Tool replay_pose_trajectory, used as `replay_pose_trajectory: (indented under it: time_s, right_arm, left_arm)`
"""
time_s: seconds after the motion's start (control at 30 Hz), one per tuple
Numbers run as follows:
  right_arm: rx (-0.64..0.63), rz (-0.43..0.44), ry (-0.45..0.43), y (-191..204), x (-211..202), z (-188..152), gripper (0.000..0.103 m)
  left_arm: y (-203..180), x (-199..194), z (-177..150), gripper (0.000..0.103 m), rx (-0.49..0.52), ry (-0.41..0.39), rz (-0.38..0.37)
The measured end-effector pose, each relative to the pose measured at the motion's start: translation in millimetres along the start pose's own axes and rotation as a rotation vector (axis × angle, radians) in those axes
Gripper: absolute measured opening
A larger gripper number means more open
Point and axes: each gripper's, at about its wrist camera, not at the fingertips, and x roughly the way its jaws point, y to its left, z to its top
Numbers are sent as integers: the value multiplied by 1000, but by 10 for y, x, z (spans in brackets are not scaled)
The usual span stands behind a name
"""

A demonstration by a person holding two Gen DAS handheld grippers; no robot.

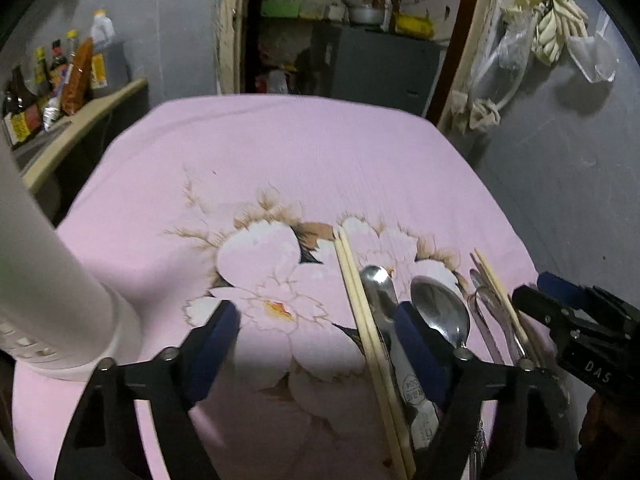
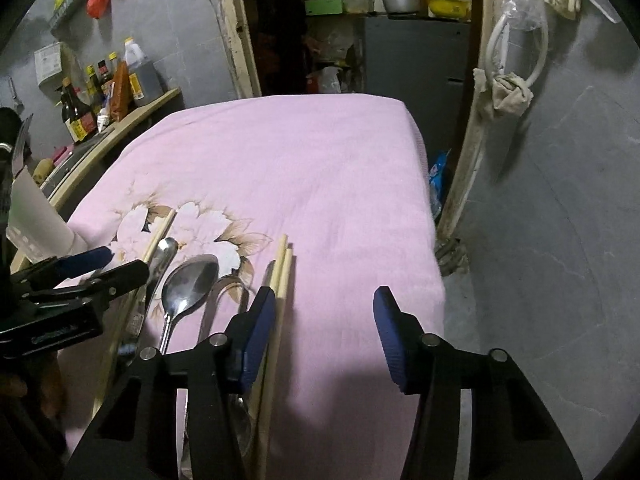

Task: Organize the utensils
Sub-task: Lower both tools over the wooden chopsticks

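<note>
In the left wrist view we see a white plastic cylinder (image 1: 48, 280) standing at the far left on the desk, which is covered by a pink cloth with a flower print (image 1: 280, 160). Our left gripper (image 1: 316, 334) is spread wide with nothing between its blue pads (image 1: 216, 332). At the lower right of that frame the utensils lie side by side on the cloth: a pair of pale wooden chopsticks (image 1: 360, 320), a steel spoon with a printed handle (image 1: 384, 304), a second steel spoon lying bowl up (image 1: 440, 312), more steel cutlery (image 1: 488, 312) that we cannot make out, and a second pair of wooden chopsticks (image 1: 500, 292).

In the right wrist view our right gripper (image 2: 326, 334) is likewise wide open and holds nothing; its left pad (image 2: 256, 340) sits just beside that second pair, at lower centre.
</note>
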Motion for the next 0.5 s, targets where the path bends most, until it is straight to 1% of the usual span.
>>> replay_pose_trajectory:
  time_s: [0.07,0.13,0.23,0.3,0.5]
  right_arm:
    - [-6,3,8,14,31,-3,46]
    - [-2,4,6,9,32,-6,46]
    - [-5,-4,5,4,31,-7,46]
    - [-8,-3,6,-19,37,-11,46]
    - [-50,-26,10,32,51,12,46]
  left_arm:
    - [4,14,-4,71,-1,3,6]
    - [34,0,-6,66,-16,-2,-8]
    - [108,-16,-3,59,-56,-4,-25]
    - [148,-14,-3,56,-75,-3,-30]
    - [94,41,37,56,-39,9,-15]
